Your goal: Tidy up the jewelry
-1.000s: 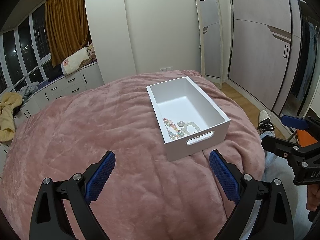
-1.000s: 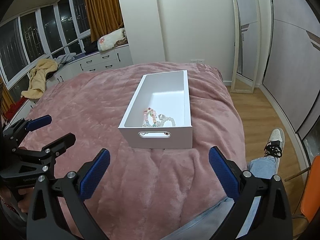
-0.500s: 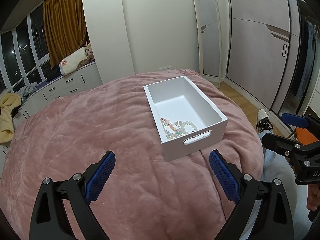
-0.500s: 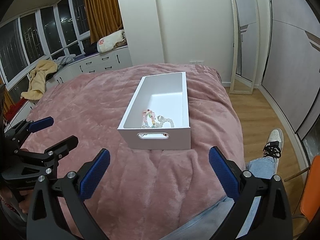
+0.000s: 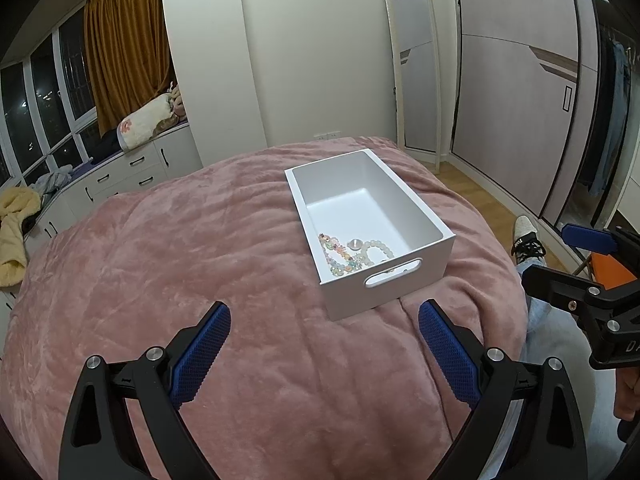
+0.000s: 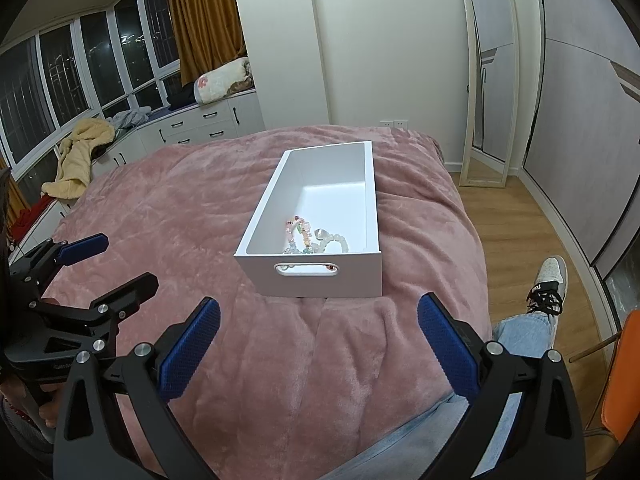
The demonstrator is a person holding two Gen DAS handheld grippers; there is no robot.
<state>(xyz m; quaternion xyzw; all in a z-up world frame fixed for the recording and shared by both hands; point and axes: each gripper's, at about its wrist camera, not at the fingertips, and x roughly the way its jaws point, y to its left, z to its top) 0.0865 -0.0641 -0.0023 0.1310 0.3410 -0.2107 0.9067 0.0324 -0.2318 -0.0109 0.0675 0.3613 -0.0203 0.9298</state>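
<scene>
A white rectangular box (image 5: 416, 280) with a slot handle stands on the pink bed; it also shows in the right wrist view (image 6: 360, 276). Beaded bracelets (image 5: 344, 254) and a small silver piece (image 5: 354, 244) lie at its near end, and the bracelets also show in the right wrist view (image 6: 306, 236). My left gripper (image 5: 324, 344) is open and empty, held above the blanket short of the box. My right gripper (image 6: 318, 336) is open and empty, also short of the box. Each gripper shows at the edge of the other's view.
The pink blanket (image 5: 180, 248) covers the bed. White drawers (image 6: 208, 120) with clothes and a yellow garment (image 6: 80, 152) line the window side. A mirror (image 6: 488, 80) leans on the far wall. A person's leg and shoe (image 6: 548, 288) and an orange chair (image 6: 624, 380) are at right.
Both views have tilted or drifted slightly, so the box sits a little lower and nearer the centre of the frames. Both grippers stay open and empty.
</scene>
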